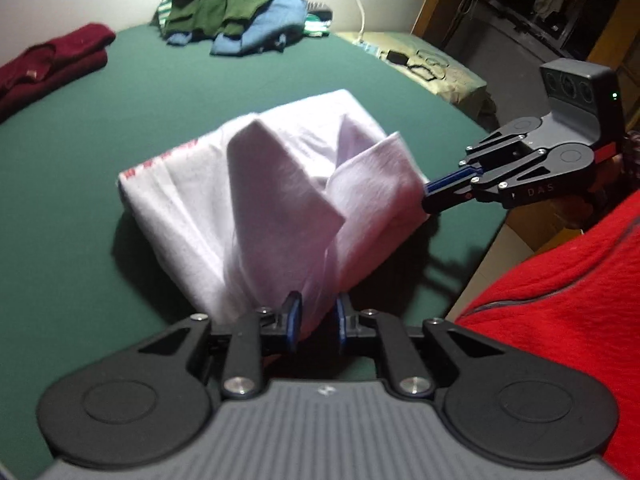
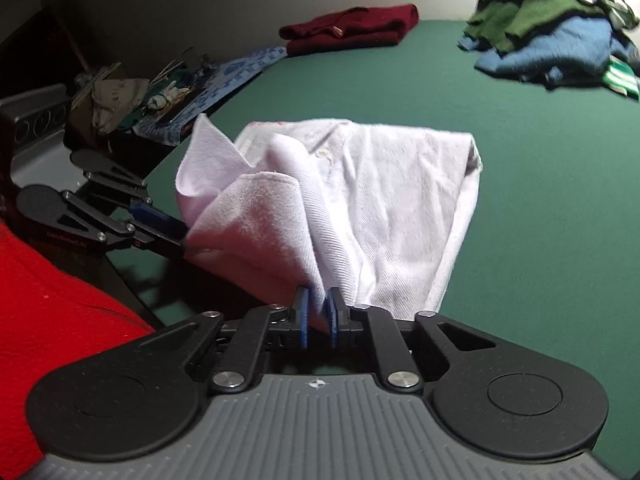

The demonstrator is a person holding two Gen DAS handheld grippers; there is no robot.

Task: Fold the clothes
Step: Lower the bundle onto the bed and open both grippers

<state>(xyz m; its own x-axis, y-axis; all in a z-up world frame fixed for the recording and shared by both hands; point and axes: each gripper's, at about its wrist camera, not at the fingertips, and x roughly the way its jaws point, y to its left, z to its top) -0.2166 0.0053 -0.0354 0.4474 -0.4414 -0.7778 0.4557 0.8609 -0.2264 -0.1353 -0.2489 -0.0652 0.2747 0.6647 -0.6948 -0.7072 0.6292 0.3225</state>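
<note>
I've got my left gripper (image 1: 316,316) pinching a gathered edge of the white cotton garment (image 1: 256,200), blue pads pressed against the cloth from both sides, fabric bunched in the narrow gap between them. Over at three o'clock in the left wrist view, my right gripper (image 1: 426,196) bites the other corner of that same garment, fingertips buried in the fold. From the right wrist view it reads the same: jaws nearly together, cloth nipped between the blue pads, the rest fanning out toward twelve o'clock. The far half of the garment lies on the dark green table covering (image 1: 120,120); the near edge is lifted off it at both pinched corners. At ten o'clock sits a folded maroon sweater (image 1: 52,60), and at twelve a loose heap of green and blue clothes (image 1: 236,12). My red fleece sleeve (image 1: 560,320) fills four o'clock.
</note>
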